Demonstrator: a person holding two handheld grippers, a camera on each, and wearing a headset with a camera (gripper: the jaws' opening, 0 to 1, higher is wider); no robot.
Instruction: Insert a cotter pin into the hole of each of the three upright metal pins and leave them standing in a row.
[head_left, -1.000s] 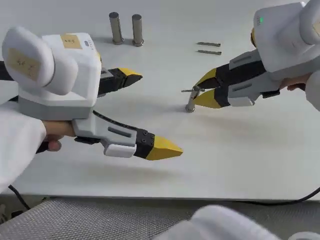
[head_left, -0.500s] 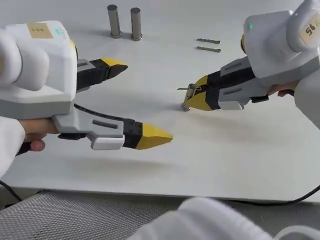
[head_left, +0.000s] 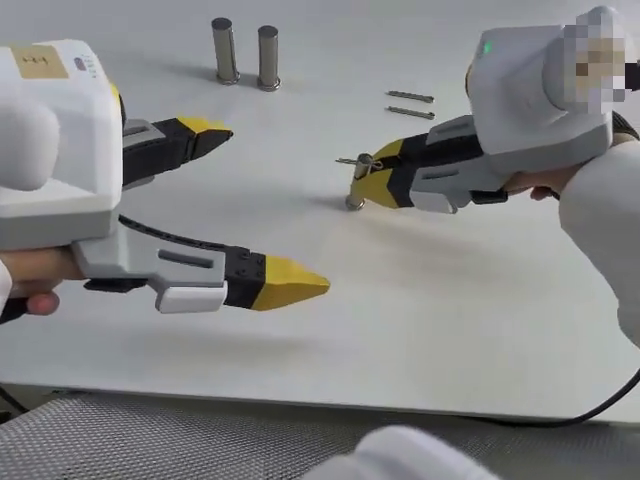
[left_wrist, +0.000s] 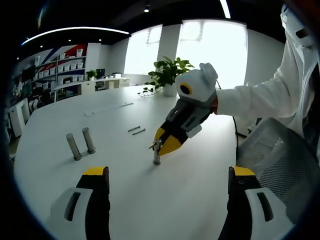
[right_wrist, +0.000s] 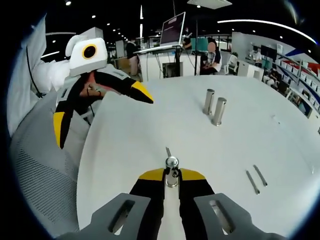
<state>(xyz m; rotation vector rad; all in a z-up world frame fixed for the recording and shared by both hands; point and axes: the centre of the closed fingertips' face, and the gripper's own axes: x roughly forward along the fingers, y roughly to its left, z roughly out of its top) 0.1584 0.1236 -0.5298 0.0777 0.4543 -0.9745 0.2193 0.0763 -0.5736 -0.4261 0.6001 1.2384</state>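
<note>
right tongs (head_left: 366, 177) | shifted left with metal pin (head_left: 355, 196) | pin perhaps tilted more

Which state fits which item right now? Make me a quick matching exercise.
Items:
1. left gripper
2. right gripper
3. two far metal pins
4. two loose cotter pins

States:
A. lying flat on the table
B. fingers shut on a cotter pin at the near metal pin
C. open, holding nothing
D. upright, side by side, bare

Pairs: 1-C, 2-B, 3-D, 4-A

Bright, even light; soft shadows on the white counter (head_left: 400, 320); window (left_wrist: 210, 50) glare and fisheye bending in both gripper views.
</note>
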